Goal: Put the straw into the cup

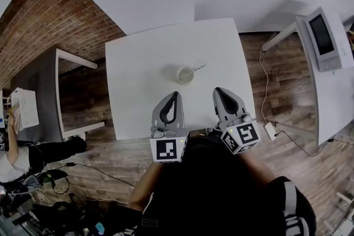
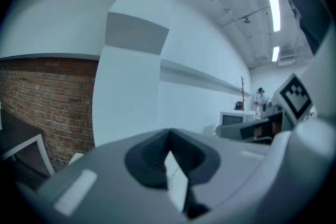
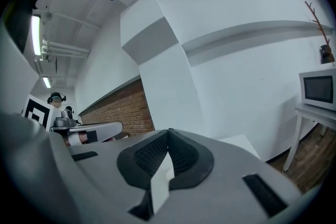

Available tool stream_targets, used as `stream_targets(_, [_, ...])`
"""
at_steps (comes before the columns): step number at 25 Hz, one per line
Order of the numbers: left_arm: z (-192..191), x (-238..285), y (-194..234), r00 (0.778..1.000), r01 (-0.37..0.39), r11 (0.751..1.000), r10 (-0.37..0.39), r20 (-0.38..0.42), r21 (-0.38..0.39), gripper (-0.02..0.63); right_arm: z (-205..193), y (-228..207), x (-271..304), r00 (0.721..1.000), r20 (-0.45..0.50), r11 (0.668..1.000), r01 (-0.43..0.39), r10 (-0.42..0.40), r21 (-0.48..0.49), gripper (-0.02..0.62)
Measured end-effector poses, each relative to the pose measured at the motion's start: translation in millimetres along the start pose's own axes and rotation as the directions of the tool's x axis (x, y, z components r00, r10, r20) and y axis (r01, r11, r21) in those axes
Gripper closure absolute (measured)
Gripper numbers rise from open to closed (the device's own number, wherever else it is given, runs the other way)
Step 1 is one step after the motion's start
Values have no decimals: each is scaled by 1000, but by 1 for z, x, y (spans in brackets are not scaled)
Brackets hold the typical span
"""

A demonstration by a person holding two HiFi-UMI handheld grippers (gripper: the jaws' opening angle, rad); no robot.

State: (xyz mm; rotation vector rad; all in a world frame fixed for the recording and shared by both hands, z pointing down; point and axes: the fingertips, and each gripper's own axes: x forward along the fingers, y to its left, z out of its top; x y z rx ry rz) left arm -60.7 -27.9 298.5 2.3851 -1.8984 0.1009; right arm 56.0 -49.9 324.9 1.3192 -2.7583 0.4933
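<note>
1. Left tongs [image 1: 176, 94]: held over the near edge of the white surface [image 1: 135, 102]. In the left gripper view the two dark pads meet at the tip. Only a narrow wedge of white shows behind the contact line, and nothing is clamped between the pads. The camera on these tongs points upward at a brick wall [image 2: 50, 97] and white panels, and the surface does not show in it.

2. Cup [image 1: 186, 74]: stands upright on the surface, ahead of both tongs and well apart from them. It lies just right of the line of the left tongs and left of the line of the right tongs.

3. Straw [image 1: 198, 67]: a thin light stick at the right rim of the cup, slanting away from the tongs to the right. Its left end meets the rim. At this size it cannot be told whether that end sits inside the cup.

4. Right tongs [image 1: 218, 90]: held level with the left tongs, also over the near edge. In the right gripper view the ribbed pads touch at the tip and hold nothing.

5. Right of the right tongs: a power strip [image 1: 271, 130] lies on the wooden floor [image 1: 287, 102], and farther right a microwave [image 1: 326, 36] stands on a second white table.
</note>
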Motion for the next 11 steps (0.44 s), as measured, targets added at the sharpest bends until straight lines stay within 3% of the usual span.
stream_targets(11, [-3, -2, -2, 1000, -2, 1000, 2, -9, -10, 601, -3, 2, -1, 1000, -13, 1000, -8, 8, 4, 589])
